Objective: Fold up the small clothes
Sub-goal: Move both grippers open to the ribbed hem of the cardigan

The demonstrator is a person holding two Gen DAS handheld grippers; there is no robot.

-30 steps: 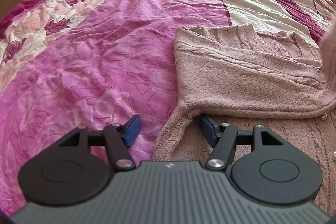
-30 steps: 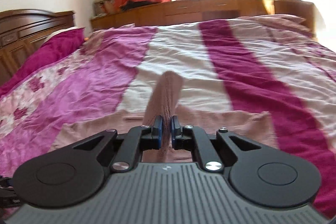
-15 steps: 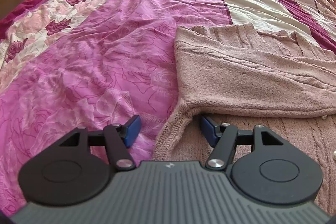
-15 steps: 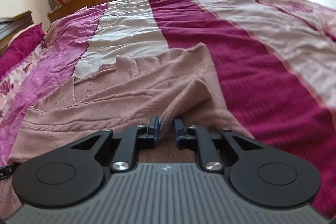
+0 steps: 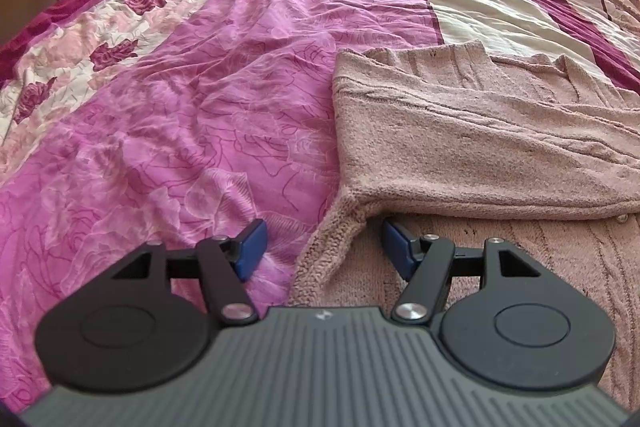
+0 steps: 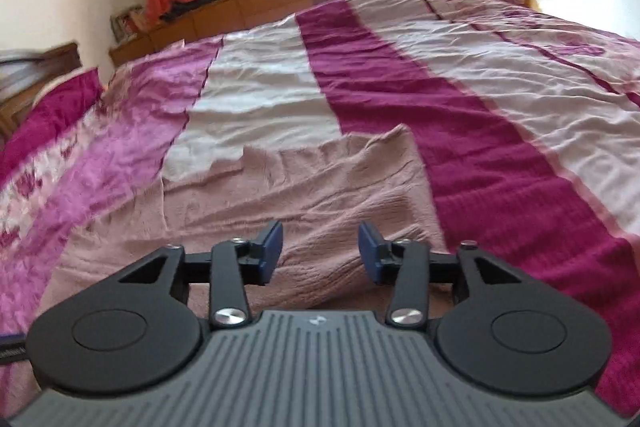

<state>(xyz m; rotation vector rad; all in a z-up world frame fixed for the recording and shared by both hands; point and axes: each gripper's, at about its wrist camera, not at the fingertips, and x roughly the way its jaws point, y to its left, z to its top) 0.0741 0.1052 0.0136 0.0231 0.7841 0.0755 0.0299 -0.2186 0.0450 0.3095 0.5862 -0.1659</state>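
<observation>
Right wrist view has the right gripper (image 6: 319, 251) low over the sweater (image 6: 304, 195), jaws apart with nothing pinched; they've just been opening, and the knit only lies under the gap, no pad pressing on it as far as I can see; the picture is a bit blurred, so take that loosely. The sweater is spread on the bed (image 6: 500, 131), pink knit on the striped cover.

Left wrist view: the left gripper (image 5: 322, 247) sits fairly wide at the sweater's near left edge; the ribbed edge lies between the jaws but neither pad looks to be squeezing it, so I'd call it not held.

Progress, my guess: one fold is in; a sleeve (image 5: 480, 147) lies crosswise over the body, flat-ish and a little wrinkled. What's left is probably the other side or sleeve, then doubling the body up into a neat packet; can't tell from here whether the far sleeve is tucked. So I'd say early to middle of this garment; no other clothes visible, folded or waiting.
</observation>
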